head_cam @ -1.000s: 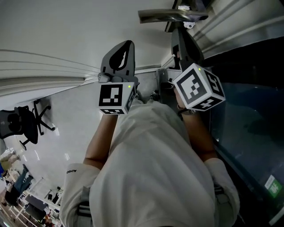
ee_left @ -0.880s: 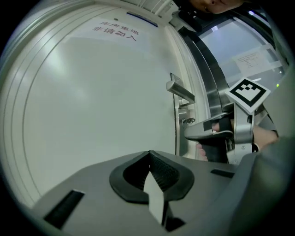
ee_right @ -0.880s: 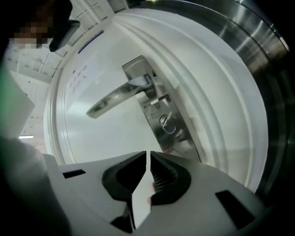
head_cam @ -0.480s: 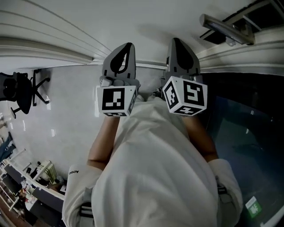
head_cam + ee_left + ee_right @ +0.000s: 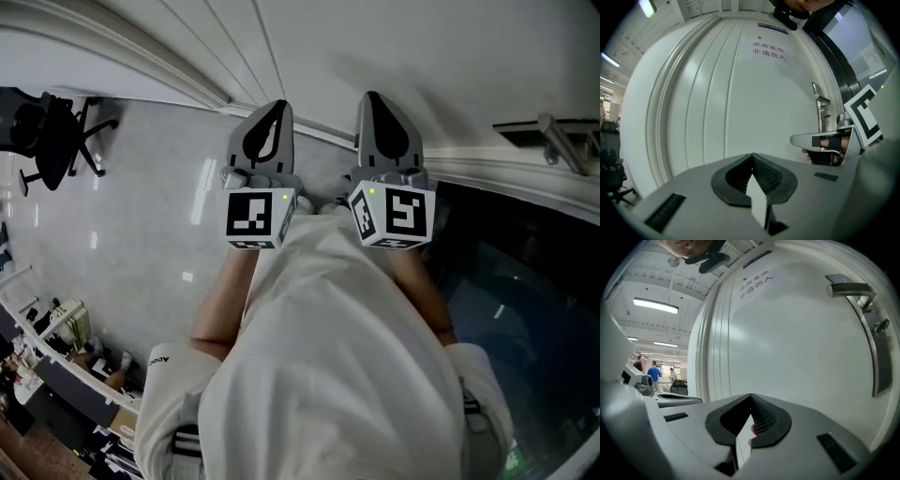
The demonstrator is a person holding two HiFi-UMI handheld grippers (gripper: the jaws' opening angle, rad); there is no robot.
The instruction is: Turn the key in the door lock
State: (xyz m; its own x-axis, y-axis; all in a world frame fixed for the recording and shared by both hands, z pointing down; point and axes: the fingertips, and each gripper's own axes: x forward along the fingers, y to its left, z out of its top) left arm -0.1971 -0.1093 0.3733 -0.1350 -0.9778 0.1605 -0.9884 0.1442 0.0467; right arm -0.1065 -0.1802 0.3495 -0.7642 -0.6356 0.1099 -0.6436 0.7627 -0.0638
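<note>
A white door (image 5: 797, 348) fills the view ahead of both claws. Its lever handle (image 5: 848, 288), with the lock (image 5: 881, 326) under it, sits up and right of the right claw (image 5: 750, 398), well apart. That claw's jaws have just closed on nothing, and the left claw (image 5: 752, 158) is pressed together, empty. No key can be made out. The scene fits either reaching in or drawing away; turning the key would need a claw at the lock, pinching it.

The door (image 5: 422, 56) was plain white, ridged with shallow parallel lines, and bore reddish lettering (image 5: 768, 51) under a thin blue strip (image 5: 772, 28). Its handle (image 5: 561, 139), at three o'clock in the head view, was brushed silver. The left gripper (image 5: 275, 108) and right gripper (image 5: 373, 98) were matt grey with black ribbed pads (image 5: 765, 172). Each cube (image 5: 255, 217) was white with black square markings and a small green light. The shirt (image 5: 328, 375) was off-white. At ten o'clock, a black chair (image 5: 47, 141) showed against a pale grey, glossy floor (image 5: 141, 253). The glass (image 5: 525, 309) at four o'clock was dark blue.
</note>
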